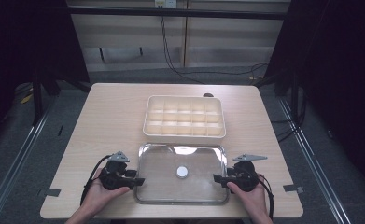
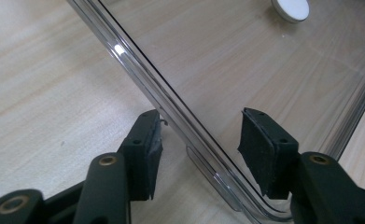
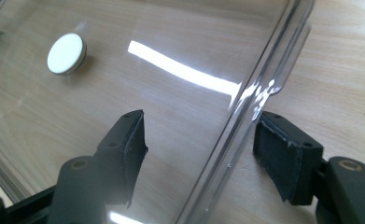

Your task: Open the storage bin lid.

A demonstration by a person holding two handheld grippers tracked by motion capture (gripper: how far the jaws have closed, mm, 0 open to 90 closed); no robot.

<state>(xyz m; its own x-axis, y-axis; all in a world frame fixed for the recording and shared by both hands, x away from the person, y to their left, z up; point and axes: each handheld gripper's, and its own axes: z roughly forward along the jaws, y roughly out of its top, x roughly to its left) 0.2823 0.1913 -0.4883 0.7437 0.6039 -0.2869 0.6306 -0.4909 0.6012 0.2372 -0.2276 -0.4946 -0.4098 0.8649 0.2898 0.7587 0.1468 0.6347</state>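
Nearest to us, at the front edge of the wooden worktop (image 1: pixel 110 116), our two hands each hold a tool aimed inward at a clear plastic lid (image 1: pixel 161 163) that lies flat between them. The left tool (image 1: pixel 138 181) stands with its jaws apart, one on each side of the lid's left rim; in the left gripper view the rim (image 2: pixel 171 105) runs diagonally between the two black pads (image 2: pixel 259 149), touching neither. The right tool (image 1: pixel 216 178) is likewise spread wide across the right rim (image 3: pixel 250 116), one jaw over the lid's flat face and the other outside it over bare wood. A small white round knob (image 1: pixel 182 171) sits in the middle of the lid. Just beyond the lid's far edge rests a cream compartment box (image 1: pixel 185 116), its grid of cells open to the top.
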